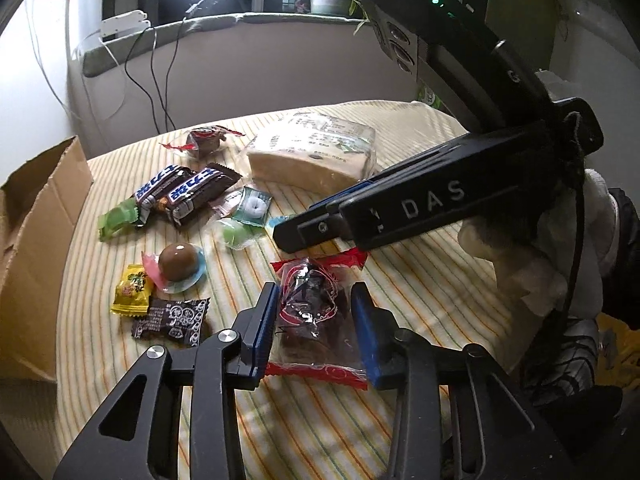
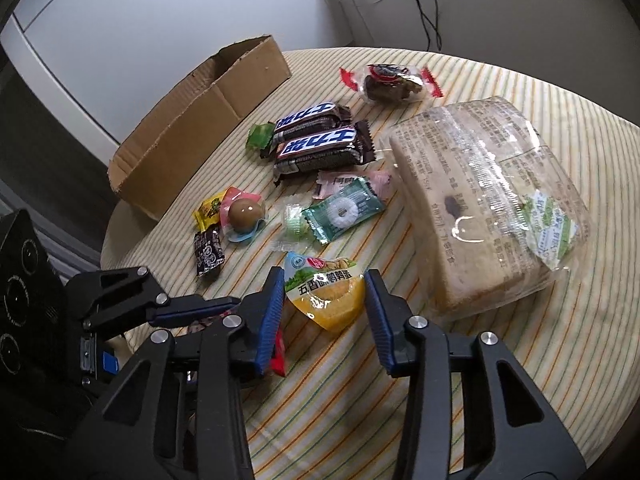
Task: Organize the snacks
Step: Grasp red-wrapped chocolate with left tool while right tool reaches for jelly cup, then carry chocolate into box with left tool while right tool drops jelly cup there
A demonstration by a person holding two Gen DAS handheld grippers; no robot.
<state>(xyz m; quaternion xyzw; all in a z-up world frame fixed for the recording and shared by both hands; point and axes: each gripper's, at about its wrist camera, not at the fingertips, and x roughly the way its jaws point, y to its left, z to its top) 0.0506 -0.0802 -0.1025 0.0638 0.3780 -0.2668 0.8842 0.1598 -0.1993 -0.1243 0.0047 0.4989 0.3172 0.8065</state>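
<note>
My left gripper (image 1: pixel 316 286) sits low over the striped cloth, its blue pads against both sides of a clear red-edged packet (image 1: pixel 312 320) with a dark snack inside. In the right wrist view, my right gripper (image 2: pixel 324 272) has its pads on the two edges of a yellow and green egg packet (image 2: pixel 324 300) lying on the cloth. From the left wrist view the right gripper (image 1: pixel 304 232) reaches in from the right, held by a white-gloved hand (image 1: pixel 532 248). The left gripper (image 2: pixel 188 310) shows at the left of the right wrist view, with a corner of the red-edged packet (image 2: pixel 278 356) under it.
An open cardboard box (image 2: pixel 192 120) stands at the table's left edge. On the cloth lie two chocolate bars (image 2: pixel 316 136), a wrapped bread loaf (image 2: pixel 480 208), a mint (image 2: pixel 344 210), a chocolate ball (image 2: pixel 244 214), a second red-edged packet (image 2: pixel 392 80) and small candies. Cables hang behind.
</note>
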